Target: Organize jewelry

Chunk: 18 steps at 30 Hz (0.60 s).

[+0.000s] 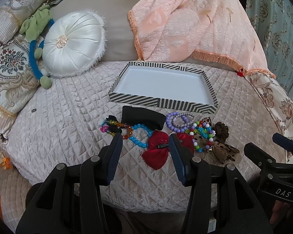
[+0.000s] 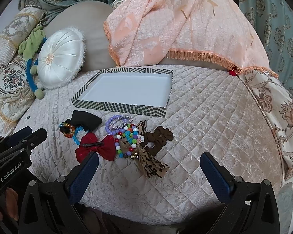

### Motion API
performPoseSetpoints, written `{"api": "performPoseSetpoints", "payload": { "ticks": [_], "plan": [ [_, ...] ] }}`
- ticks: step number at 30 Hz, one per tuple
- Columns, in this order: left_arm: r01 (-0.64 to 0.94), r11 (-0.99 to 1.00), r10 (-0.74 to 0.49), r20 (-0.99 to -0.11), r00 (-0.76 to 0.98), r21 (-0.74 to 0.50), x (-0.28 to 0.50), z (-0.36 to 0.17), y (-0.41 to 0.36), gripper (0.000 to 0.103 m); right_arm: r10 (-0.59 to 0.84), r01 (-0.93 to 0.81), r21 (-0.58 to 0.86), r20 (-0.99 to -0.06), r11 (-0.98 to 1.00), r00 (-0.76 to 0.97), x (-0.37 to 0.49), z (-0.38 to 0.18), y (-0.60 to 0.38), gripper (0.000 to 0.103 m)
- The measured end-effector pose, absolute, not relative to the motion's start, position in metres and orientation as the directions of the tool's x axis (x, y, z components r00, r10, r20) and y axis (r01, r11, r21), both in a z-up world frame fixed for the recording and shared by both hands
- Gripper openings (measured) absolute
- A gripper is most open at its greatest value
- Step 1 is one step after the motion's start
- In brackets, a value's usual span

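A striped tray [image 1: 162,102] [image 2: 117,108] with a white, empty inside lies on the quilted bed. In front of it sits a pile of accessories: a red bow clip [image 1: 158,152] [image 2: 96,146], a black bow [image 1: 142,118] [image 2: 86,120], a blue bead bracelet [image 1: 139,136] [image 2: 75,136], a purple bead bracelet [image 1: 173,123] [image 2: 112,122], a multicolour bead bracelet [image 1: 202,134] [image 2: 129,141], a leopard-print bow [image 1: 222,152] [image 2: 149,163] and a brown scrunchie [image 1: 221,130] [image 2: 160,136]. My left gripper [image 1: 145,139] is open, just above the red bow. My right gripper [image 2: 149,160] is open wide, near the pile's front.
A white round cushion [image 1: 73,43] [image 2: 59,54] and patterned pillows [image 1: 8,72] lie at the left. A peach fringed blanket [image 1: 195,25] [image 2: 175,23] drapes behind the tray. A green and blue soft toy [image 1: 36,27] leans at the far left.
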<state>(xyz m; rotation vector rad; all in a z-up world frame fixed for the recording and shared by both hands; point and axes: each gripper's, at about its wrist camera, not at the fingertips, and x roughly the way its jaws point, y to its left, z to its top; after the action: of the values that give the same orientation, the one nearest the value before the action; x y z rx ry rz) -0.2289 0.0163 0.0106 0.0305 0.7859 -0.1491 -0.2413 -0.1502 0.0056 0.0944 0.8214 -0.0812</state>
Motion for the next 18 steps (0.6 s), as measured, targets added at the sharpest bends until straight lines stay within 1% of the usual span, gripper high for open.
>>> {"api": "performPoseSetpoints", "payload": {
  "ticks": [10,18],
  "plan": [
    [0.143,0.989,-0.122,-0.708,0.695,-0.030,-0.2288,0.0094,0.0186,0.049,-0.011,0.079,0.058,-0.736,0.995,0.677,-0.2397,0.0037,-0.1467,0.103],
    [0.141,0.990,-0.119,-0.708,0.696,-0.028,-0.2287,0.0086,0.0190,0.049,-0.018,0.083,0.052,-0.739,0.995,0.673,-0.2393,0.0022,-0.1468,0.103]
  ]
}}
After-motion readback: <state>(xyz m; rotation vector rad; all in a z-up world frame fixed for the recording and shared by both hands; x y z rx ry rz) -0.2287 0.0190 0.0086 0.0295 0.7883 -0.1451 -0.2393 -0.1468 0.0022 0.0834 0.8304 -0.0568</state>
